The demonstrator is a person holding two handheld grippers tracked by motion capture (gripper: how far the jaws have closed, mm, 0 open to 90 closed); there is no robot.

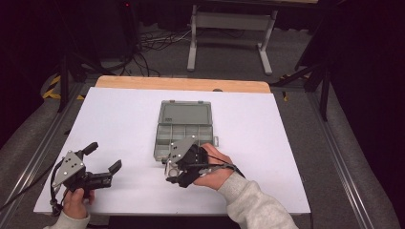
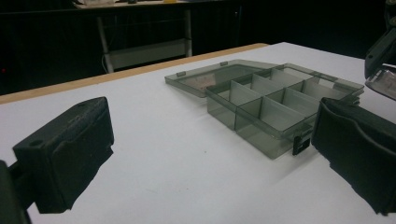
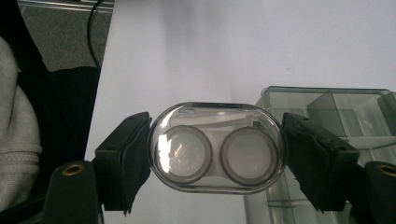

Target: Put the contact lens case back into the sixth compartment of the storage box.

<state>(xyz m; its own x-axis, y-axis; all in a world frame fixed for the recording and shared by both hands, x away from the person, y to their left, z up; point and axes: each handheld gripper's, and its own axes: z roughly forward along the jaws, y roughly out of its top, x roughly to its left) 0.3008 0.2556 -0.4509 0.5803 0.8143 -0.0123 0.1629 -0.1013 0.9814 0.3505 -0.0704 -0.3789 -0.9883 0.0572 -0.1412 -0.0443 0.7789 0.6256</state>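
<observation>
My right gripper [image 3: 217, 154] clamps a clear contact lens case [image 3: 217, 147] beside the open compartment box [image 1: 184, 128]. My left gripper [image 1: 102, 160] rests wide apart, holding nothing, on the desk [image 1: 124, 119].

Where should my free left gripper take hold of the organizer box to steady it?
Judging from the pose, grip the near left corner wall of the organizer box, coming in low from its open left side. The lid lies flat at the far end and the right gripper with the lens case crowds the near right edge.
</observation>
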